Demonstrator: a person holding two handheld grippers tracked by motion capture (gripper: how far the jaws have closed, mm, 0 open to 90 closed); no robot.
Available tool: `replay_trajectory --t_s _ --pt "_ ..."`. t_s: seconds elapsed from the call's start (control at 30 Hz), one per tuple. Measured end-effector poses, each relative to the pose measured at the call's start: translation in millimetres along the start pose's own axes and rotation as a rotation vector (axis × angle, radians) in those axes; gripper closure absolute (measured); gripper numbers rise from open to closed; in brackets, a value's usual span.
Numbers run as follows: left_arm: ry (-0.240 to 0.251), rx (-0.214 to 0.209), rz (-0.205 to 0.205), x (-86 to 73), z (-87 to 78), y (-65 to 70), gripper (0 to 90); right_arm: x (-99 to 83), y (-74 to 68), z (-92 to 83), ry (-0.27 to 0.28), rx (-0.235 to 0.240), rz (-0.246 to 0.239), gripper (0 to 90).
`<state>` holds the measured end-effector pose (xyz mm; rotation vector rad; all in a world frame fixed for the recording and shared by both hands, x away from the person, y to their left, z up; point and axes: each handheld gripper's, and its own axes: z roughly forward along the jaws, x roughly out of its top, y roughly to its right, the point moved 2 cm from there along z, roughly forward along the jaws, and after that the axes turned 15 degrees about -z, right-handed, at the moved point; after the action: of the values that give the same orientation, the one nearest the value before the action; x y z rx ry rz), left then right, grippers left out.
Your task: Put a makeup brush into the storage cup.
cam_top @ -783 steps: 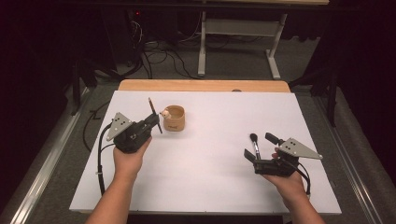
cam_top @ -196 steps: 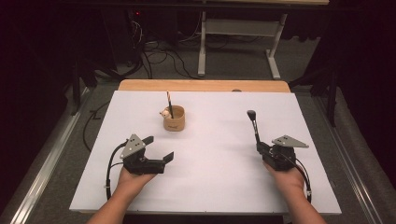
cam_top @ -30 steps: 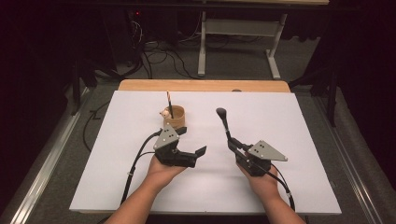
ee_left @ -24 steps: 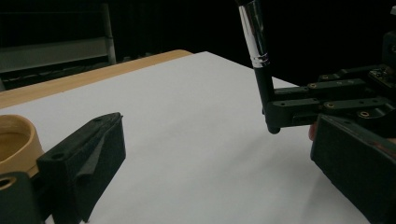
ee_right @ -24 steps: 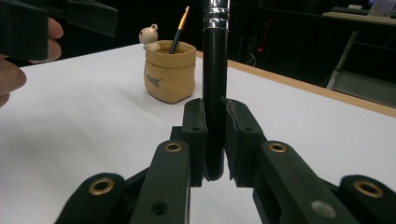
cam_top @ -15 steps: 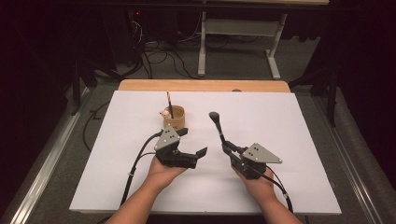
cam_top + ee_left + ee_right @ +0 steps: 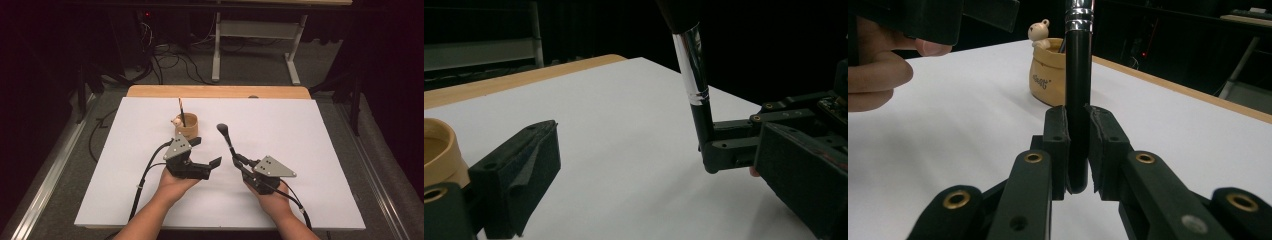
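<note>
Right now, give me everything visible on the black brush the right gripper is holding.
The black-handled makeup brush with a silver metal ferrule is clamped near the bottom end of its handle between the jaws of the right gripper. The handle looks glossy, with a rounded butt end; the dark rounded bristle head points up and away from the person. It is held clear of the white table sheet, tilted toward the tan wooden cup, apart from it. Nothing else touches it.
</note>
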<state>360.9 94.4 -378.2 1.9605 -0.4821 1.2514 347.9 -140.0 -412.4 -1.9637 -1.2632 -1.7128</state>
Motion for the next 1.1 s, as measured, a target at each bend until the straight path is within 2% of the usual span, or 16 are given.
replay_trajectory --t_s 0.37,0.63,1.1 --pt "0.011 -0.012 -0.017 1.2 -0.1 0.7 7.7 2.3 -4.7 2.4 0.004 0.006 0.016 81.5" --pt "0.019 -0.016 -0.049 2.6 3.4 -0.6 11.0 2.0 -4.6 2.8 0.006 0.013 0.005 81.5" --pt "0.014 -0.036 -0.072 4.3 8.9 0.0 18.3 1.7 -4.7 3.2 0.005 0.011 0.003 81.5"
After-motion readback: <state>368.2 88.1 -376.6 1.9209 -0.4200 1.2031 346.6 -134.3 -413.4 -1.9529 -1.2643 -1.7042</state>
